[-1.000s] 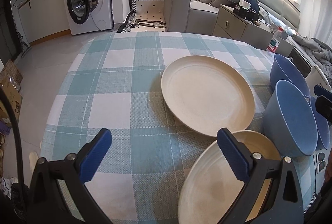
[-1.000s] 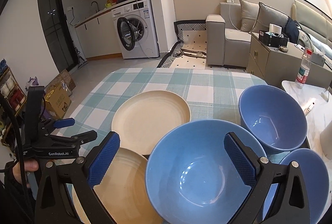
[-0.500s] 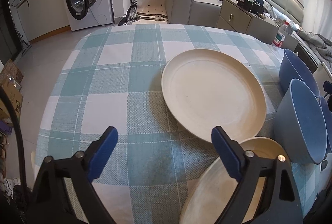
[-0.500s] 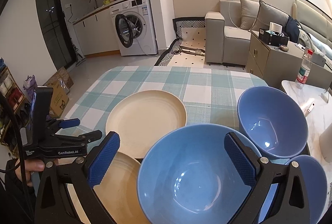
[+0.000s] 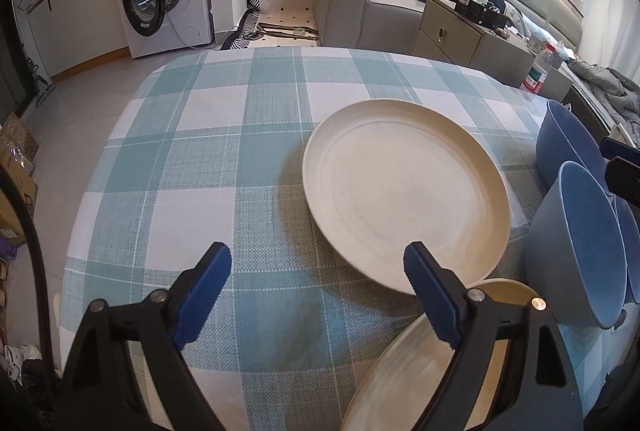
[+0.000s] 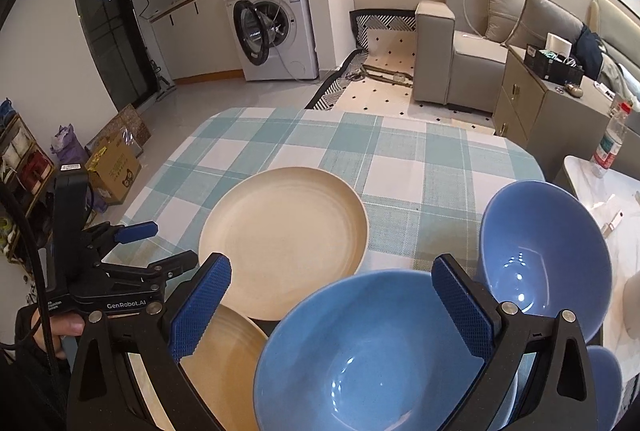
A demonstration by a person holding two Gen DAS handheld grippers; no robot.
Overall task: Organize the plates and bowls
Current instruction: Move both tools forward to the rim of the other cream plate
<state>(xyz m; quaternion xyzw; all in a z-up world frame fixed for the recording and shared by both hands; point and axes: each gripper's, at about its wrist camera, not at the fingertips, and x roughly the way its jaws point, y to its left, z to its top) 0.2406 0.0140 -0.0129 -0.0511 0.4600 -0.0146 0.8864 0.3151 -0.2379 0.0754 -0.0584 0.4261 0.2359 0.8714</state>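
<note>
1. Two cream plates and three blue bowls share the near right part of the counter [image 5: 192,151], which wears a teal-and-white checked cloth; its whole far and left stretch lies bare, giving open room for sliding or stacking.
2. Largest of the pieces, the far plate [image 5: 404,191] lies flat ahead and to the right of the left tongs [image 5: 316,295]; its near rim overlaps the near plate [image 5: 400,383], which sits partly under the right blade of those tongs.
3. Left tongs are released, blades wide apart over bare cloth with nothing between them. They are the nearer pair to both plates, so I judge the plates fall to the left hand [image 6: 60,327].
4. Right tongs [image 6: 332,307] are likewise spread and empty, hovering over the near bowl [image 6: 360,359], whose rim sits between and below the blades; this hand is nearer the bowls.
5. Far bowl [image 6: 548,259] stands just beside the near bowl on its right, close to the counter's right edge; a third bowl [image 6: 604,383] peeks out at the bottom right corner, leaving little room there.
</note>
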